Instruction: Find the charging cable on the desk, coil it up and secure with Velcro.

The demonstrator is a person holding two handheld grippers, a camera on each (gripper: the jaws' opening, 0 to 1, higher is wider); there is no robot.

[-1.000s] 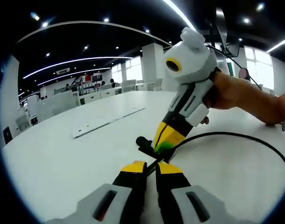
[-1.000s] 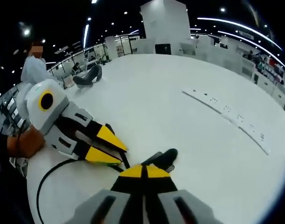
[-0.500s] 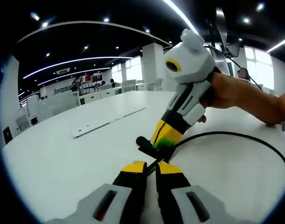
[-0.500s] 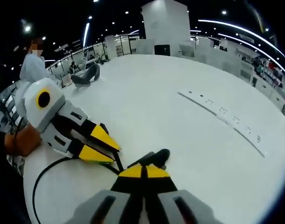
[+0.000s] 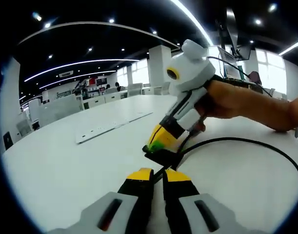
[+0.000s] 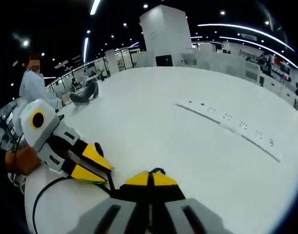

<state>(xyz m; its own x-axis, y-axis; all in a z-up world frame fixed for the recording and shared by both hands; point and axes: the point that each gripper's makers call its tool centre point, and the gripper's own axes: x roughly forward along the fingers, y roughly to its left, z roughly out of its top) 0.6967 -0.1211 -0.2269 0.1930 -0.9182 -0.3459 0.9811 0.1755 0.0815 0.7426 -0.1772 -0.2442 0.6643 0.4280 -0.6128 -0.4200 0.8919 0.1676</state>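
Observation:
A thin black charging cable [image 5: 246, 142] curves in a wide loop over the white table [image 5: 56, 170] to my left gripper [image 5: 157, 175], which is shut on it. Just beyond, my right gripper [image 5: 161, 144], held by a hand [image 5: 231, 97], points down with its yellow tips shut on the cable's flat black end piece [image 5: 161, 157]. In the right gripper view my right gripper [image 6: 149, 179] is shut, a small black bit [image 6: 157, 170] peeking past its tips. My left gripper [image 6: 97, 170] lies at the left, with the cable [image 6: 36, 204] looping behind it.
A long flat white power strip [image 5: 109, 127] lies on the table further off, also seen as a strip with sockets [image 6: 231, 127]. A person [image 6: 34, 83] sits at the table's far left. Bare table [image 6: 153, 112] stretches ahead.
My right gripper has moved left over the black end piece and tilted lower, covering it. In the right gripper view the end piece has drawn in under the tips. The left gripper keeps its hold.

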